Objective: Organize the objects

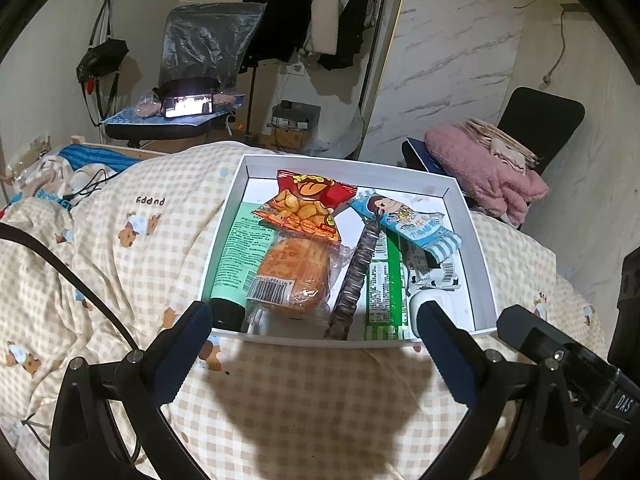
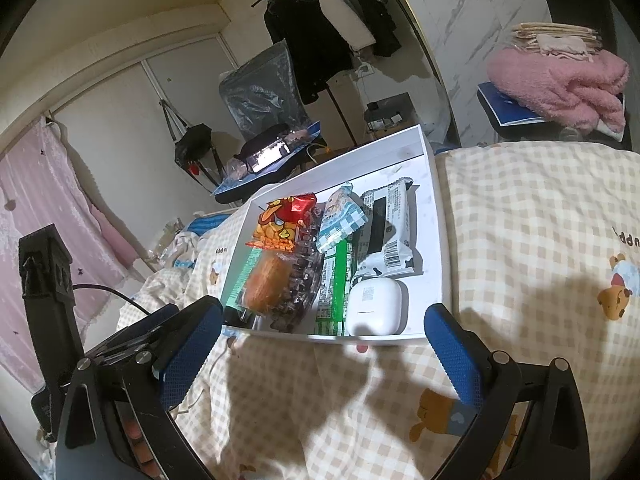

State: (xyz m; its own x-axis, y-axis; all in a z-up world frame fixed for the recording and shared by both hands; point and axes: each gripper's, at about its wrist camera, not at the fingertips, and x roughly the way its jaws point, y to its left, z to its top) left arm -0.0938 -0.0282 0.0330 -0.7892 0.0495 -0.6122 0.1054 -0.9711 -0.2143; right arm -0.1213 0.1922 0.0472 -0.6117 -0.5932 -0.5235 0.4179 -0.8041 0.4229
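A white box (image 1: pixel 476 236) sits on the checked quilt and shows in the right wrist view too (image 2: pixel 434 216). It holds a red snack bag (image 1: pixel 308 200), a wrapped bun (image 1: pixel 294 276), a mint-green tube (image 1: pixel 240 256), a dark hair clip (image 1: pixel 356 280), a green packet (image 1: pixel 382 288), a blue candy packet (image 1: pixel 408 224) and a white earbud case (image 2: pixel 376 306). My left gripper (image 1: pixel 314 320) is open and empty just in front of the box's near wall. My right gripper (image 2: pixel 324 322) is open and empty at the same near edge.
The quilt (image 1: pixel 132 248) covers a bed. A chair with a pink blanket (image 1: pixel 484 172) stands to the right. Another chair with a black bag (image 1: pixel 188 96) and a clothes rack (image 1: pixel 320 12) stand behind. A cable (image 1: pixel 68 272) runs across the quilt at left.
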